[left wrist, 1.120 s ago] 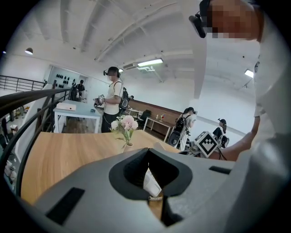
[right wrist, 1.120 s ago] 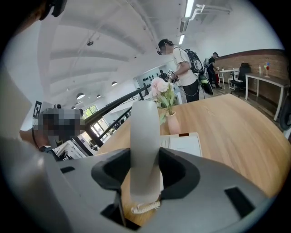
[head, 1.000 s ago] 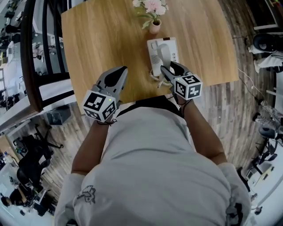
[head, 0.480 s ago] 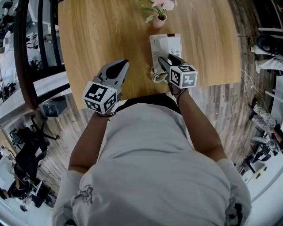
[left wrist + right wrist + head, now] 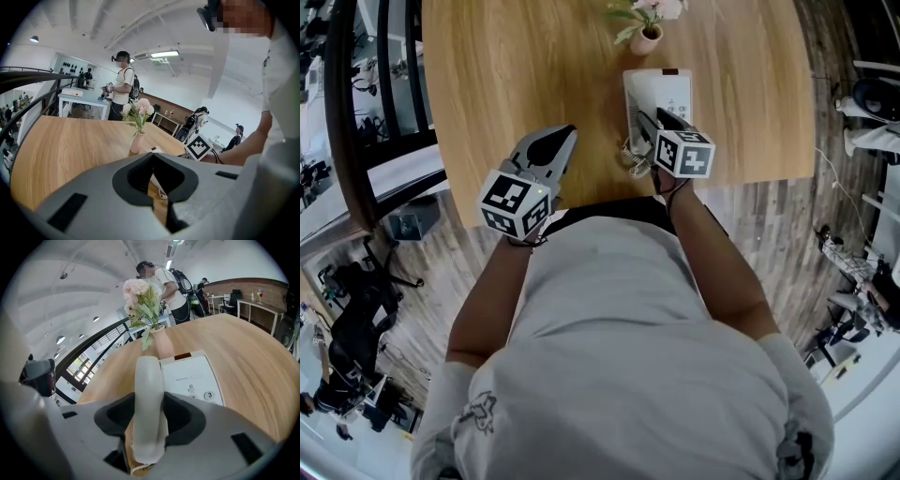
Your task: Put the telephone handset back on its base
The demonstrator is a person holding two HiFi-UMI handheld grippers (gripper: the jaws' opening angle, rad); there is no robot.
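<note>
White plastic telephone handset [image 5: 149, 390] clamped in right gripper [image 5: 149, 423]; gripper has sunk since a second ago; handset now low over left side of flat white keypad base [image 5: 190, 378], contact unclear; seating looks close; left gripper [image 5: 152, 180] clenched, empty, well left.

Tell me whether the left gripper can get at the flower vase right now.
Probably yes. Only bare table lies between the left gripper and the vase; the phone base and the right gripper, holding the handset, sit off to the side. The left jaws are shut, though.
</note>
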